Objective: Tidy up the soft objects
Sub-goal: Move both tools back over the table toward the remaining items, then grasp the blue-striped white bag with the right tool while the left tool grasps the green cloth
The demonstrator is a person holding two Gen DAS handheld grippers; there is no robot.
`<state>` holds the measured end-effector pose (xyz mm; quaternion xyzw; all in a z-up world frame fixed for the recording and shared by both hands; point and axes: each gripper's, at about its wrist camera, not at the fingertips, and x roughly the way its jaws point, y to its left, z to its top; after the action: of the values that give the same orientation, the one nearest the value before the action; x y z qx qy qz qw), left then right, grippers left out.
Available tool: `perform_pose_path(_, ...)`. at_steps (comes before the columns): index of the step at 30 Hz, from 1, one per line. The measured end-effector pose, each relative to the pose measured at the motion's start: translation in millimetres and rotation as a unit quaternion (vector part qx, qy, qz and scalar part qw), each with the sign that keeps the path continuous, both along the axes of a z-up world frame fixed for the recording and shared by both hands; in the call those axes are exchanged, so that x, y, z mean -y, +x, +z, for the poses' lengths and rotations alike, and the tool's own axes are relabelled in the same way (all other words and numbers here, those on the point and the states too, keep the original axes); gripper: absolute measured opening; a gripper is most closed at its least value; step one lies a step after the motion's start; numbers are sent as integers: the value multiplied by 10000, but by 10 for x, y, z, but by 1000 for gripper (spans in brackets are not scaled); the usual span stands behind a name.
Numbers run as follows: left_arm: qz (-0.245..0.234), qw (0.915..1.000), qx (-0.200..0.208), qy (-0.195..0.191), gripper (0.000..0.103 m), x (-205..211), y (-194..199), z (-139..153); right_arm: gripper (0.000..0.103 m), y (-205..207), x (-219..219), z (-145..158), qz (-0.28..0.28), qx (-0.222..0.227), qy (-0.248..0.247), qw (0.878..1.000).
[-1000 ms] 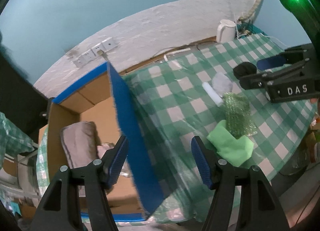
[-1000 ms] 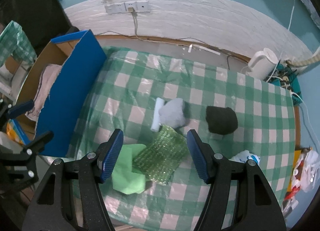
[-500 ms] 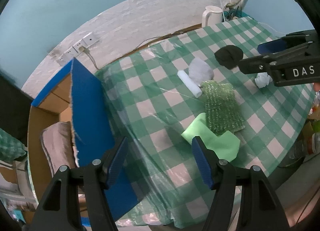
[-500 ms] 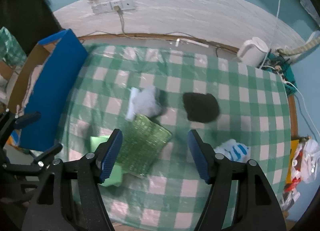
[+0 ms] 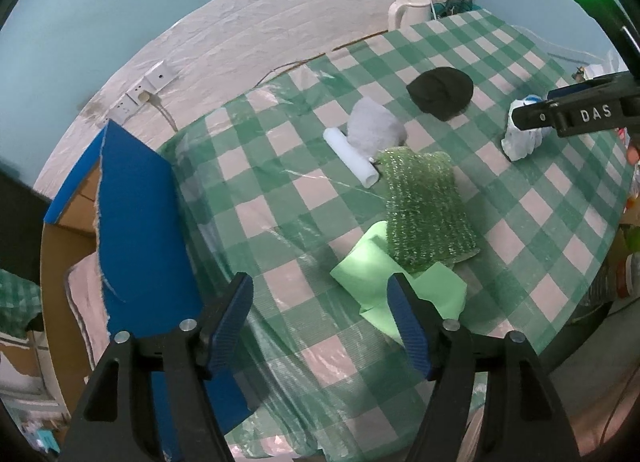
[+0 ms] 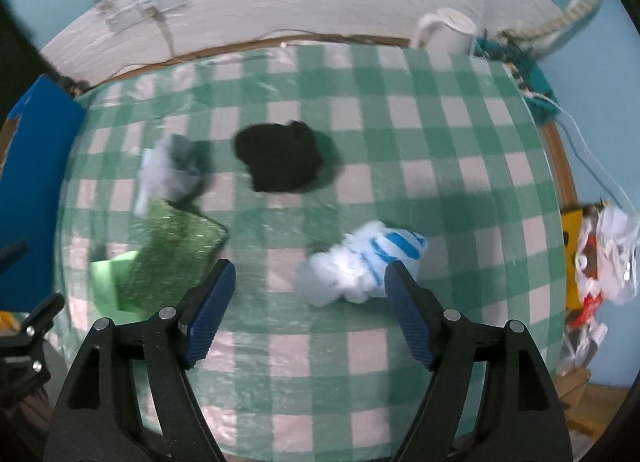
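Soft things lie on a green checked table (image 5: 288, 198): a light green cloth (image 5: 372, 278), a glittery green cloth (image 5: 424, 206), a grey fluffy piece (image 5: 372, 126) beside a white roll (image 5: 352, 158), a black cloth (image 5: 440, 92) and a white and blue crumpled piece (image 6: 360, 262). My left gripper (image 5: 320, 318) is open and empty above the table's near left part, close to the light green cloth. My right gripper (image 6: 308, 298) is open and empty, just short of the white and blue piece. A cardboard box (image 5: 60, 246) with a blue flap (image 5: 140, 230) holds a pinkish folded cloth (image 5: 86, 302).
A white kettle (image 6: 444, 32) stands behind the table's far right corner. Wall sockets (image 5: 140, 96) and a cable run along the white wall. Plastic bags (image 6: 604, 258) hang off the right side. The box sits against the table's left edge.
Both grippers have swung to the right. The left view moved from the box to the table. The right view moved from the green cloths to the white and blue piece.
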<state>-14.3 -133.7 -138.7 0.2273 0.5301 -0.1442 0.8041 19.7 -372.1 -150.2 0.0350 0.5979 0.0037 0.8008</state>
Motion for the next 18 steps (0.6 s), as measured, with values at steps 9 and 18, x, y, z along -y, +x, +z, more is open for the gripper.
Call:
perform_pose_path(9, -70, 9999, -137, 66, 71, 119, 23, -127, 77, 85, 125, -229, -135, -102, -59, 9998)
perform_pose_path(18, -86, 9995, -307, 35, 71, 138, 79, -205, 78, 168, 126, -468, -142, -322, -231, 9991)
